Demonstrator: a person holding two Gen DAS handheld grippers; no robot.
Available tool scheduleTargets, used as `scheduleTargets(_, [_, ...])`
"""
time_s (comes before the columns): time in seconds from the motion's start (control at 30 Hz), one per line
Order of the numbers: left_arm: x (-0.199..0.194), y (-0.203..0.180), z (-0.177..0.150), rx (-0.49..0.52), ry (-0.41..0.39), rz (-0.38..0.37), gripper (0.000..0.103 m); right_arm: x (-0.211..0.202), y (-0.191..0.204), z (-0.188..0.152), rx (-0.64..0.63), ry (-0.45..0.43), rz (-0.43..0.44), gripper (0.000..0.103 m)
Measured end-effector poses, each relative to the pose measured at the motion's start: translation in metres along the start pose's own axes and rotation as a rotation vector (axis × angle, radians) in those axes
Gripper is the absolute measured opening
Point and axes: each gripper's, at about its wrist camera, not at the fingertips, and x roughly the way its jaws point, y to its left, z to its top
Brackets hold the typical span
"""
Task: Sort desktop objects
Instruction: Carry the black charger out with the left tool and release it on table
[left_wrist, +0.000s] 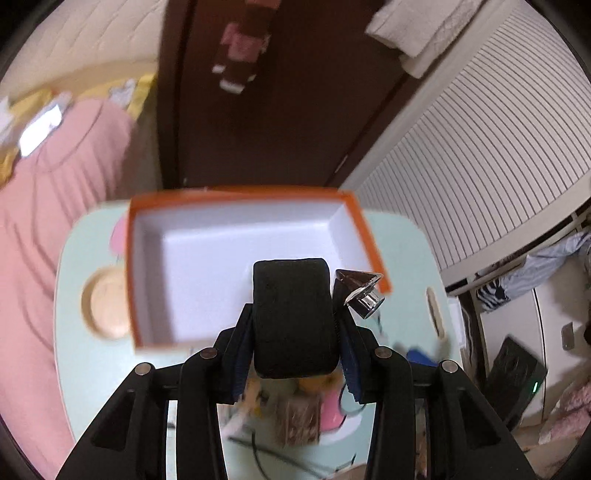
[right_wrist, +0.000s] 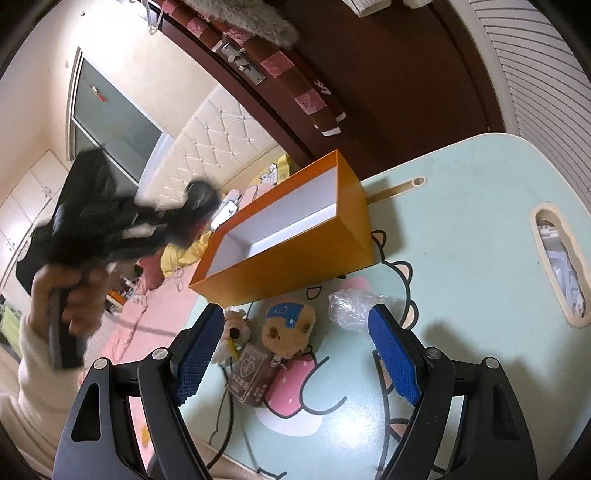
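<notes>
My left gripper (left_wrist: 295, 332) is shut on a black case (left_wrist: 293, 317) with a silver clip (left_wrist: 360, 291) on its right side. It holds the case above the open orange box (left_wrist: 240, 266), whose white inside shows nothing. In the right wrist view the left gripper (right_wrist: 110, 225) is blurred, raised left of the orange box (right_wrist: 291, 236). My right gripper (right_wrist: 295, 354) is open and empty above a bear plush (right_wrist: 288, 326), a small flower plush (right_wrist: 234, 330), a brown card box (right_wrist: 255, 373) and a crumpled clear wrap (right_wrist: 351, 304).
The mint cartoon-print table (right_wrist: 461, 277) has a handle slot (right_wrist: 561, 262) at its right. A black cable (right_wrist: 225, 417) runs off the near edge. A dark door (left_wrist: 280, 110), a pink bed (left_wrist: 55, 221) and a slatted wall (left_wrist: 480, 166) lie beyond.
</notes>
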Motion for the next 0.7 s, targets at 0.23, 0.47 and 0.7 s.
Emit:
scheduleTargets(0.23, [0.002,0.021,-0.054,-0.047,0.007,-0.052,0.04,0.006,0.01,0.011,0.038,0.045,0.135,0.081])
scheduleTargets(0.47, [0.008,0.027,-0.07,-0.054,-0.002,-0.081,0.04,0.049,0.027,0.021,0.124,0.229,0.311,0.081])
scheduleTargets(0.7, [0.015,0.034,-0.085,-0.065,-0.008,-0.108,0.04,0.077,0.035,0.013,0.103,0.333,0.283,0.046])
